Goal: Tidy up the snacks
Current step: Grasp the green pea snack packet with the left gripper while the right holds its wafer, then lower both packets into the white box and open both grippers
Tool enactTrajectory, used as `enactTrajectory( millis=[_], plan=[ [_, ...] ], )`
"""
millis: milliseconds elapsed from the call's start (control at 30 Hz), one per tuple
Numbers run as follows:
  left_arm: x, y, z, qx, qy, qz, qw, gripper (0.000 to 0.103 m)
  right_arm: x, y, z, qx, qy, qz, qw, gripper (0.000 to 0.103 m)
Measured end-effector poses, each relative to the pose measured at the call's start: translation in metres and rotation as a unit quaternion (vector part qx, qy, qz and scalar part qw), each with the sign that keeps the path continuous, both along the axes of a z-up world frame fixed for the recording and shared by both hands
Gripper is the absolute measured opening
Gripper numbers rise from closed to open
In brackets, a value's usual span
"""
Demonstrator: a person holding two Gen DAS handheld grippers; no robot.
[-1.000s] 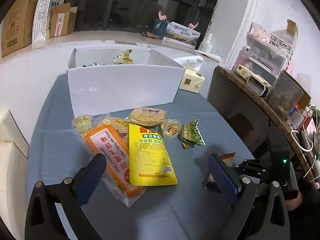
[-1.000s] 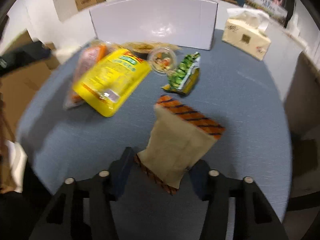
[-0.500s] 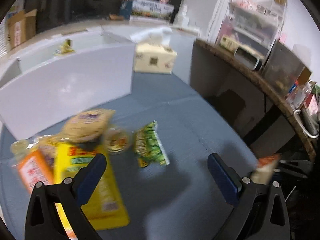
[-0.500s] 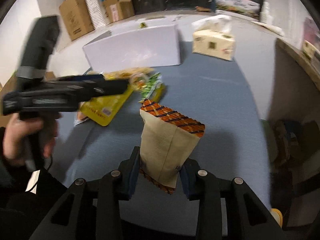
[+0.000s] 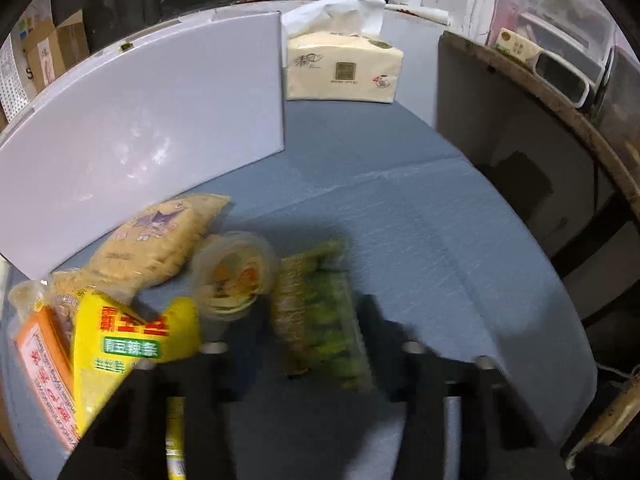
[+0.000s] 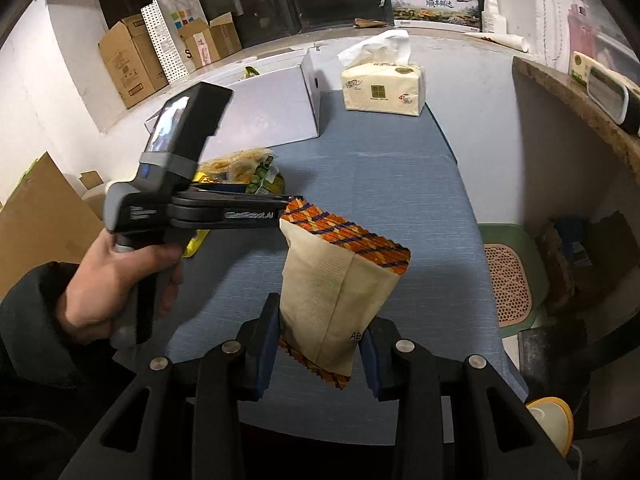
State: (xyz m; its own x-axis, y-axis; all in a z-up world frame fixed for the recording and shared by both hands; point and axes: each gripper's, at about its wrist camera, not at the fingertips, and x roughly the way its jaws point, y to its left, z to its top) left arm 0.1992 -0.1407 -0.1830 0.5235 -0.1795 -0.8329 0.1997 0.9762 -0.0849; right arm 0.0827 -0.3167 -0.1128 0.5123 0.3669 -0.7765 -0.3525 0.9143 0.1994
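Left wrist: my left claw (image 5: pixel 316 344) has just been closing round the green packet (image 5: pixel 320 312) between its jaws, contact blurred; right claw (image 6: pixel 316 354) grips the tan bag (image 6: pixel 340 280); seat pads squarely before lifting.

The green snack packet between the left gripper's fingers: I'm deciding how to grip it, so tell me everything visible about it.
The green snack packet is a flat, glossy plastic pouch printed with green peas and a yellowish border, blurred here. It lies flat on the blue tabletop, lengthwise between the left gripper's closing fingers; contact is unclear. Its left edge sits close beside a small round cup.
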Motion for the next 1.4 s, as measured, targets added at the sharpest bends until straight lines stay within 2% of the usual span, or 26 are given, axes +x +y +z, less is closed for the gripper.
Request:
enactTrajectory(
  millis=[133, 233, 300, 400, 567, 733, 900, 1100, 1200, 1400],
  plan=[
    [-0.006, 0.014, 0.007, -0.030, -0.002, -0.009, 0.9995, 0.044, 0.001, 0.001, 0.002, 0.002, -0.001, 0.002, 1.000, 0.039],
    [-0.018, 0.029, 0.021, -0.067, -0.011, -0.021, 0.9974, 0.043, 0.003, 0.003, 0.004, 0.007, -0.002, 0.004, 1.000, 0.039],
    [-0.029, 0.045, 0.036, -0.107, -0.022, -0.025, 0.9938, 0.043, 0.006, 0.006, 0.007, 0.010, -0.006, 0.009, 1.000, 0.039],
    [-0.045, 0.071, 0.062, -0.148, -0.049, -0.028, 0.9874, 0.043, 0.013, 0.015, 0.014, 0.021, -0.012, 0.020, 1.000, 0.039],
    [-0.057, 0.111, 0.114, -0.160, -0.112, -0.024, 0.9805, 0.043, 0.035, 0.036, 0.033, 0.040, -0.029, 0.040, 0.998, 0.039],
    [-0.037, 0.151, 0.155, -0.140, -0.165, -0.002, 0.9762, 0.043, 0.074, 0.068, 0.059, 0.067, -0.051, 0.065, 0.994, 0.039],
    [0.007, 0.189, 0.167, -0.149, -0.173, 0.026, 0.9733, 0.043, 0.124, 0.111, 0.089, 0.085, -0.076, 0.086, 0.990, 0.039],
    [0.064, 0.211, 0.167, -0.116, -0.167, 0.050, 0.9778, 0.043, 0.191, 0.159, 0.112, 0.089, -0.090, 0.090, 0.988, 0.039],
    [0.089, 0.215, 0.161, -0.112, -0.156, 0.058, 0.9797, 0.043, 0.226, 0.180, 0.114, 0.100, -0.079, 0.094, 0.987, 0.039],
    [0.125, 0.215, 0.144, -0.083, -0.145, 0.070, 0.9835, 0.043, 0.279, 0.220, 0.099, 0.036, -0.063, 0.090, 0.993, 0.040]
  ],
)
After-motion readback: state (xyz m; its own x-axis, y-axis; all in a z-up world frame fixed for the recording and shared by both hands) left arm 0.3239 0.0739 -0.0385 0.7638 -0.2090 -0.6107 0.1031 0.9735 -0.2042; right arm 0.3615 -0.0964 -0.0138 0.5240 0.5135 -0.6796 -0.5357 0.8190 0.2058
